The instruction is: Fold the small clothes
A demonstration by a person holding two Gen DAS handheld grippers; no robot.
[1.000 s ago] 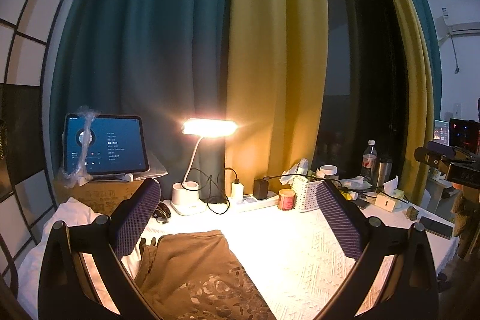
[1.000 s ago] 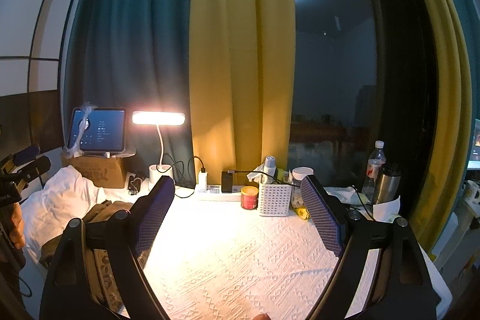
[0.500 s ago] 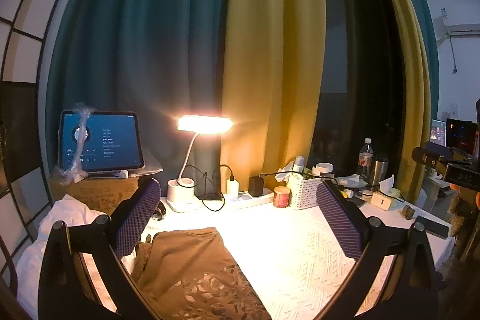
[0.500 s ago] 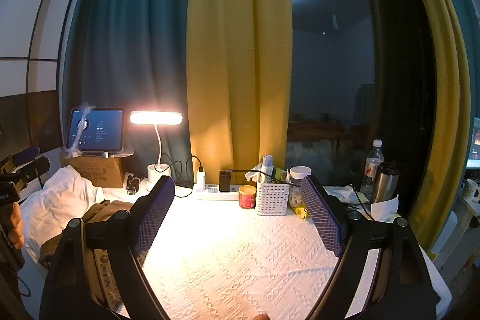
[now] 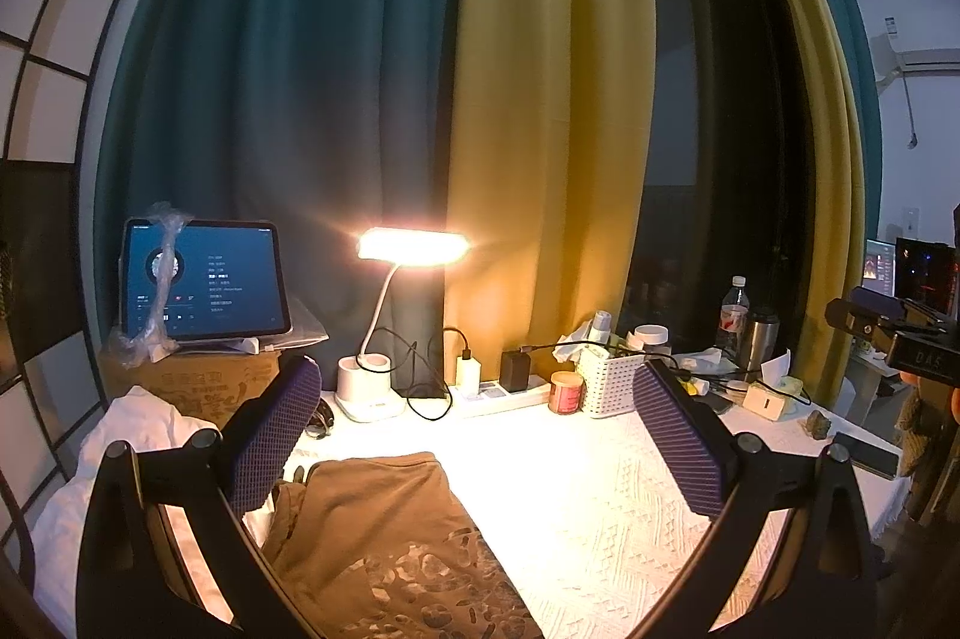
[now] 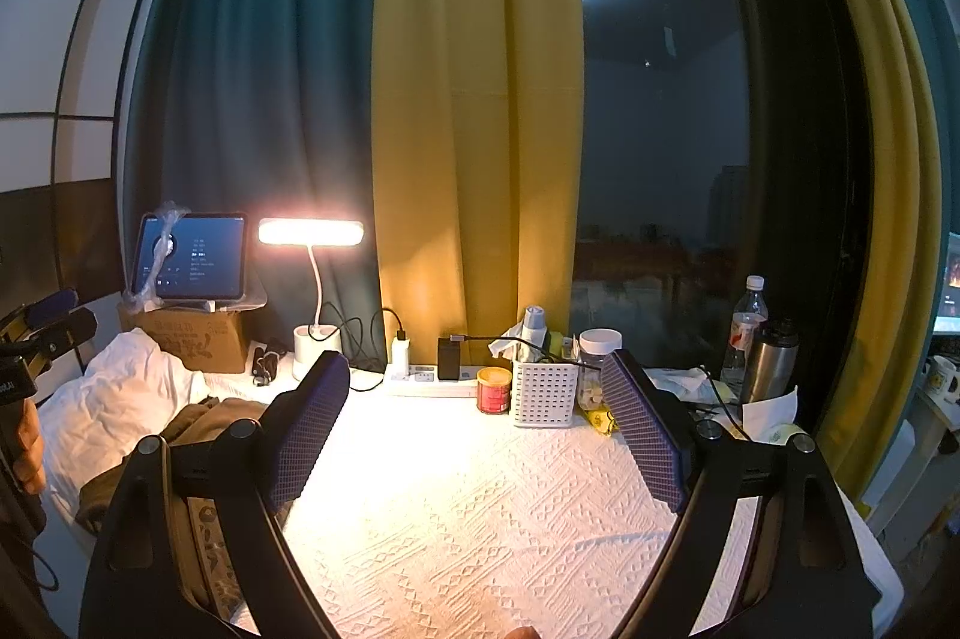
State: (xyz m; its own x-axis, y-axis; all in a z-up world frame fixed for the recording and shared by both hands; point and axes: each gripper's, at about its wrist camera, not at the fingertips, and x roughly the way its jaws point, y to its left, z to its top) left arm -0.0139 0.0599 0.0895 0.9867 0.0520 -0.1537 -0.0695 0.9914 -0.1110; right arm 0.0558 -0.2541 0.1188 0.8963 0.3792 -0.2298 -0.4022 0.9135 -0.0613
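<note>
A brown garment with a mottled print point(image 5: 384, 537) lies flat on the white textured cloth point(image 5: 600, 513), at the lower left of the left wrist view. My left gripper point(image 5: 474, 435) is open and empty, held above the garment's far edge. In the right wrist view the same garment point(image 6: 198, 423) lies bunched at the left, partly behind my left finger. My right gripper point(image 6: 474, 429) is open and empty above the bare cloth point(image 6: 480, 507). The other gripper shows at the right edge of the left wrist view point(image 5: 900, 339).
Along the back edge stand a lit desk lamp point(image 5: 384, 327), a power strip with chargers point(image 5: 498, 387), a red tin point(image 5: 567, 393), a white basket point(image 5: 612, 381), bottles point(image 5: 735, 315) and a tablet on a cardboard box point(image 5: 201, 285). White bedding point(image 6: 108, 405) lies at the left.
Both views have shifted only slightly; the left gripper has drifted a little, with the garment sitting a bit lower in view. Both grippers stay open and empty.
</note>
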